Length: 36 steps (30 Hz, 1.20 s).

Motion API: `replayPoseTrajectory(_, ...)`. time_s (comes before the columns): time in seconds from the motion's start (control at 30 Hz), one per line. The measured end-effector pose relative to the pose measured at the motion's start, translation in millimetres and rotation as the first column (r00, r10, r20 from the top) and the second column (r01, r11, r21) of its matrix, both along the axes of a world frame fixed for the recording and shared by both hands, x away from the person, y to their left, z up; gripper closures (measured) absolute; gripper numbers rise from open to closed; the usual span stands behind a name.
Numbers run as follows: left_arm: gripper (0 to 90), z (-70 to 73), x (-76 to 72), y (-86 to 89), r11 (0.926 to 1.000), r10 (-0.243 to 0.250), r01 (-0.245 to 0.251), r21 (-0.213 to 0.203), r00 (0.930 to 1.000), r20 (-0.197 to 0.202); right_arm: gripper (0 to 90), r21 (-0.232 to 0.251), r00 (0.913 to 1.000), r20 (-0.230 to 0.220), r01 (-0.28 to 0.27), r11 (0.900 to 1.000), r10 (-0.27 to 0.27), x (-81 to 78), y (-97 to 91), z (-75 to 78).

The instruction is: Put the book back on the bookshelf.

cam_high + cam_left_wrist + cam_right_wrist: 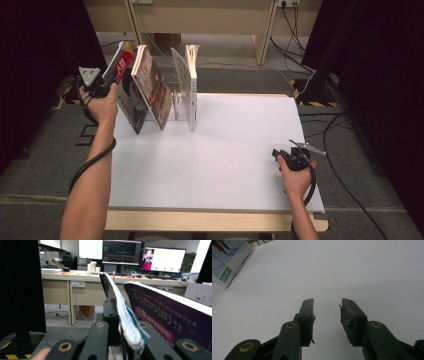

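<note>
My left gripper [111, 77] is shut on the upper edge of a thin magazine [125, 75] with a red and dark cover. The magazine leans at the table's far left corner, its lower edge on the white tabletop. In the left gripper view the magazine's page edge [126, 325] runs up between the jaws, with a purple-covered book [162, 315] leaning just to its right. My right gripper [282, 154] stands open low over the table's right side, and in its own view the right gripper [327, 306] has nothing between its fingers.
A reddish-brown book [152, 87] and two white books [191, 85] stand in a clear rack [177, 107] at the back of the white table [225, 150]. A book's corner [227, 257] lies far off. Cables trail on the floor at right.
</note>
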<state>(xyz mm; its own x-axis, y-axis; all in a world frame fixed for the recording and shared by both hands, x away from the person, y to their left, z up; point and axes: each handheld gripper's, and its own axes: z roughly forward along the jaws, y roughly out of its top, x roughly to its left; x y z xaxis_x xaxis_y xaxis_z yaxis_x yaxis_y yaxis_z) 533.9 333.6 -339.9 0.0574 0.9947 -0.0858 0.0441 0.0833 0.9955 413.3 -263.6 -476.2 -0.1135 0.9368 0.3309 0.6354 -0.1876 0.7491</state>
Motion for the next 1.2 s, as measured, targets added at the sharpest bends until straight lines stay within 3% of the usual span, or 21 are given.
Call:
replayPoseTrajectory(0.23,83.0,3.9,2.3,0.4,0.9992,-0.033,0.033,-0.023,0.9994,-0.013,63.1,0.001,0.9999,-0.011,0.003,1.0000,-0.003,-0.1,1.7,0.3)
replayPoseTrajectory(0.33,78.1,6.0,4.6,1.2,0.9968,-0.066,0.064,-0.047,0.9971,-0.037,63.1,0.003,0.9999,-0.014,0.002,1.0000,-0.002,-0.1,2.1,-0.3)
replayPoseTrajectory(0.37,77.7,6.7,5.8,2.4,0.9940,-0.084,0.081,-0.073,0.9955,-0.042,63.0,0.001,0.9999,-0.014,-0.002,1.0000,0.002,0.0,2.0,-0.5)
replayPoseTrajectory(0.5,74.8,8.4,7.1,2.3,0.9930,-0.089,0.085,-0.081,0.9948,-0.049,63.0,0.002,0.9999,-0.015,-0.001,1.0000,0.001,-0.1,2.5,0.4)
replayPoseTrajectory(0.6,74.1,9.4,9.4,0.5,0.9921,-0.101,0.095,-0.082,0.9924,-0.070,63.0,0.009,0.9998,-0.018,0.005,0.9999,-0.005,-0.3,2.7,0.6)
replayPoseTrajectory(0.7,82.4,10.3,13.0,-0.5,0.9930,-0.101,0.093,-0.072,0.9883,-0.114,62.9,0.006,0.9998,-0.019,0.003,1.0000,-0.002,0.0,1.9,-0.3)
replayPoseTrajectory(1.07,85.9,18.3,16.4,-2.7,0.9921,-0.120,0.111,-0.058,0.9762,-0.181,62.8,0.009,0.9996,-0.029,0.002,1.0000,-0.002,0.6,1.6,-0.3)
replayPoseTrajectory(1.2,85.9,19.1,14.2,-1.5,0.9924,-0.119,0.111,-0.051,0.9752,-0.186,62.8,0.008,0.9997,-0.024,0.000,1.0000,0.000,0.0,0.0,1.0)
